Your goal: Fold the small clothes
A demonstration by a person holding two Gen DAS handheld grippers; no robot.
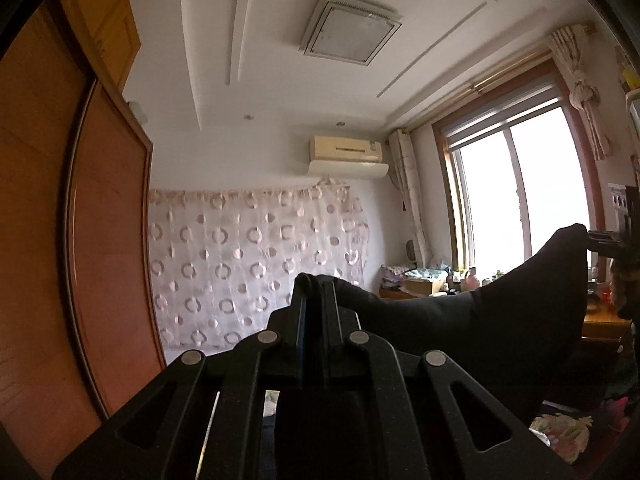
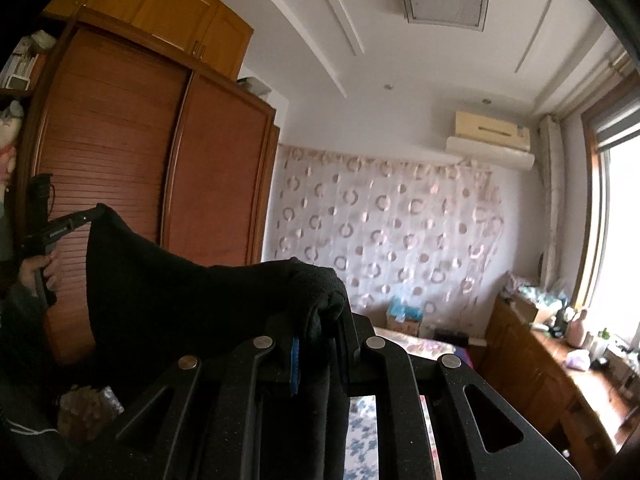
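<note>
Both grippers are up at room height, pointing level. The left gripper [image 1: 316, 280] has its jaws pinched tight on one corner of the black garment [image 1: 500, 300], and the right gripper [image 2: 320, 304] is clamped on a thicker bunch of the same cloth at the other end. From the right camera you can see the left tool out to the side with a hand [image 2: 40, 272] on its grip, and the fabric strung between the two.

Why hold it like this? My read: lifting by two corners lets the garment hang free and shake out flat, so its shape is clear before any fold. It sags in the middle, so the two hands are not yet pulling it taut.

Behind it all, the wardrobe [image 2: 120, 160], a dotted curtain [image 1: 256, 256] and the window [image 1: 520, 184]. Below, a glimpse of flowered bedding [image 2: 362, 440], probably where the cloth gets laid down for folding.
</note>
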